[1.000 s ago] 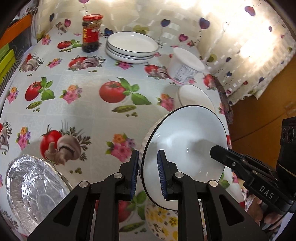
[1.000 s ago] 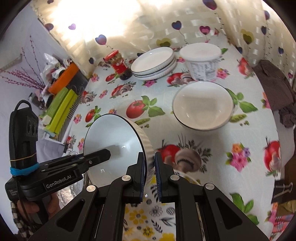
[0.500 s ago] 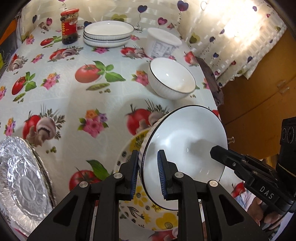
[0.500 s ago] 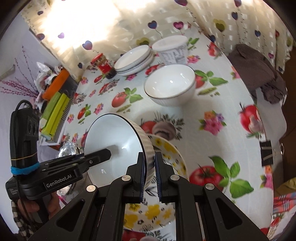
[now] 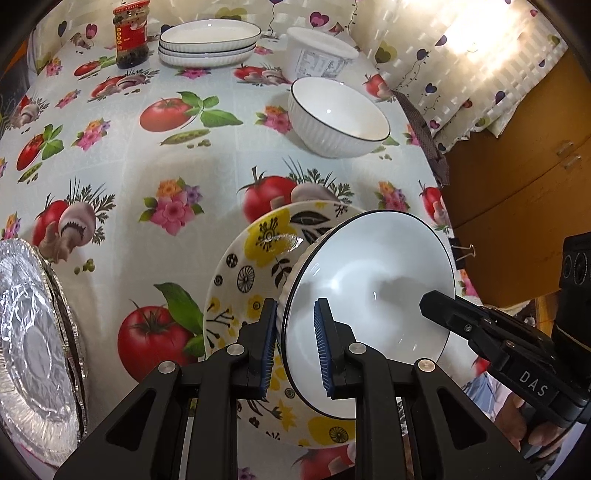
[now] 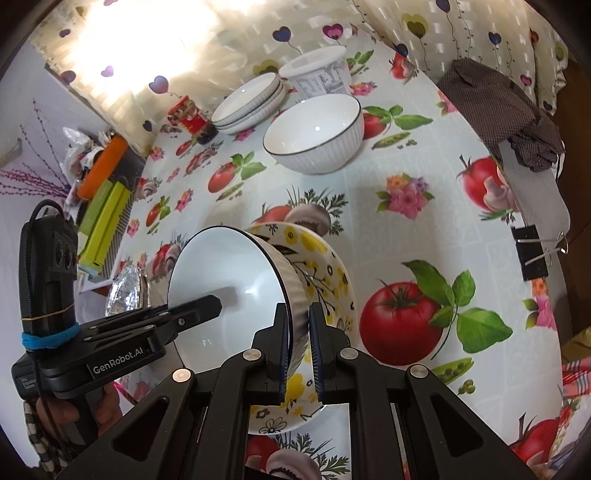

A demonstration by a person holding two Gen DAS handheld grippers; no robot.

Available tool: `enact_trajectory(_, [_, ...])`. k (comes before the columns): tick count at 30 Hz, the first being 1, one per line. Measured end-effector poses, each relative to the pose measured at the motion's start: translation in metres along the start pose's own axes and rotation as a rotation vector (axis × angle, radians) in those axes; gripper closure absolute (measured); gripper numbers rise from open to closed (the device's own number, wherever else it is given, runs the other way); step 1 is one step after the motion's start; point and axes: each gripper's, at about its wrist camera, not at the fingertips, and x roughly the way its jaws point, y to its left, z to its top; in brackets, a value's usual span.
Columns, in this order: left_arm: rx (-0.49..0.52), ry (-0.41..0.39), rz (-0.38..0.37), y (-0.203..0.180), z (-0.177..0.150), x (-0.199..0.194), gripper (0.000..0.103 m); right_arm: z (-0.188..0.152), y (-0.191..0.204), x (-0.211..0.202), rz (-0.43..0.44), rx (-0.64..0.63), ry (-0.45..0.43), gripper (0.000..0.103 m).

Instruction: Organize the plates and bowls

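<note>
I hold a white bowl (image 5: 369, 291) with both of my tools. My left tool (image 5: 295, 347) is pinched tight on one side of its rim, and my right tool (image 6: 297, 347) is pinched tight on the other side. The bowl is tipped on its side, up in the air, just over a flowered plate (image 5: 251, 258) that lies on the bench (image 5: 147, 155).

Some tidying looks done. Three white plates (image 5: 208, 42) sit in a neat stack at the far end, beside a red jar (image 5: 131, 35) and a white tub (image 5: 317, 53).

Some is left. Another white bowl (image 5: 338, 118) stands alone in the middle. I think my bowl should go with it. The flowered plate is alone too, and shiny foil pans (image 5: 33, 347) wait near the edge.
</note>
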Motion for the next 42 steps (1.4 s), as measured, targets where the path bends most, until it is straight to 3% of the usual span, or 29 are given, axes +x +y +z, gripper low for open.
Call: enact_trajectory(42, [-0.027,-0.005,-0.012,0.011,0.001,0.007,0.082,-0.001,-0.001,0.016,0.014,0.012,0.022,0.085])
